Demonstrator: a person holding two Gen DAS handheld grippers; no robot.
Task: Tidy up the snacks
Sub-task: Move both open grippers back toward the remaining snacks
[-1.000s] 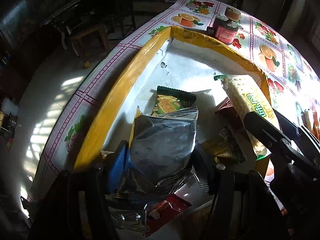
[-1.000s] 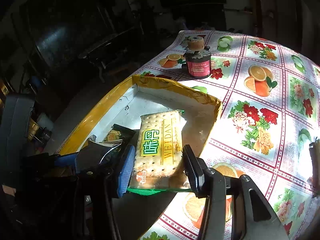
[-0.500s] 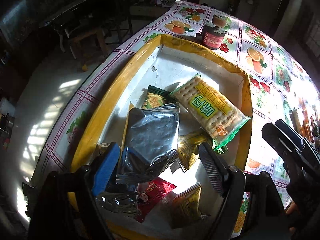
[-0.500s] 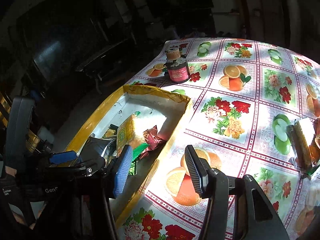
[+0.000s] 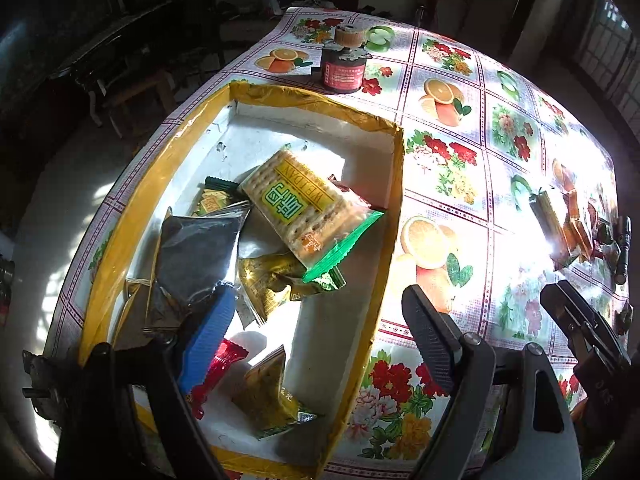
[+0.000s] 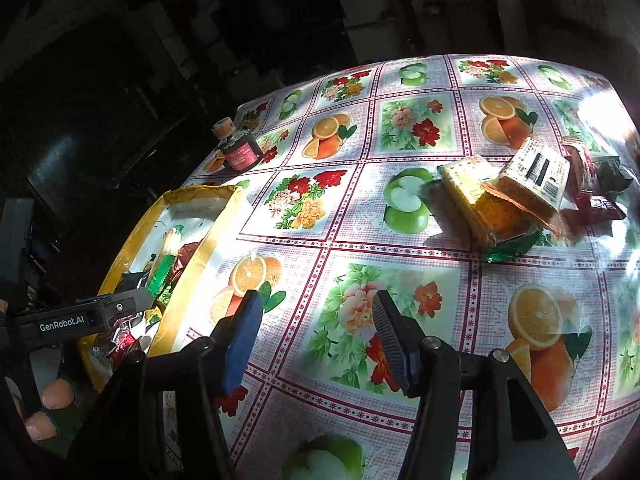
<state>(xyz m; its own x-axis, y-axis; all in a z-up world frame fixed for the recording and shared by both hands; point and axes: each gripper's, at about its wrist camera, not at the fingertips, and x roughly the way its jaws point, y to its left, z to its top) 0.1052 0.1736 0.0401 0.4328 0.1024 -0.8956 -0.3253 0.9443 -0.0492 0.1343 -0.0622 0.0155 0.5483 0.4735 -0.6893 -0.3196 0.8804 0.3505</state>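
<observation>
The left wrist view looks steeply down, close over the yellow-rimmed white box point(image 5: 394, 216). The right wrist view faces the fruit-patterned oilcloth table point(image 6: 400, 280). Both show the red-labelled jar point(image 5: 344, 72), far beyond the fingers.

In the left wrist view the cracker pack point(image 5: 304, 208) hides most of a red wrapper point(image 5: 346, 192) and part of the dark green packet point(image 5: 212, 198) in the box point(image 5: 396, 208). The jar point(image 5: 343, 74) label is too small to read. Glare blurs the snack pile point(image 5: 564, 220) on the surface point(image 5: 452, 152).

Black grippers, blue and ribbed-black pads point(image 6: 242, 338)
</observation>
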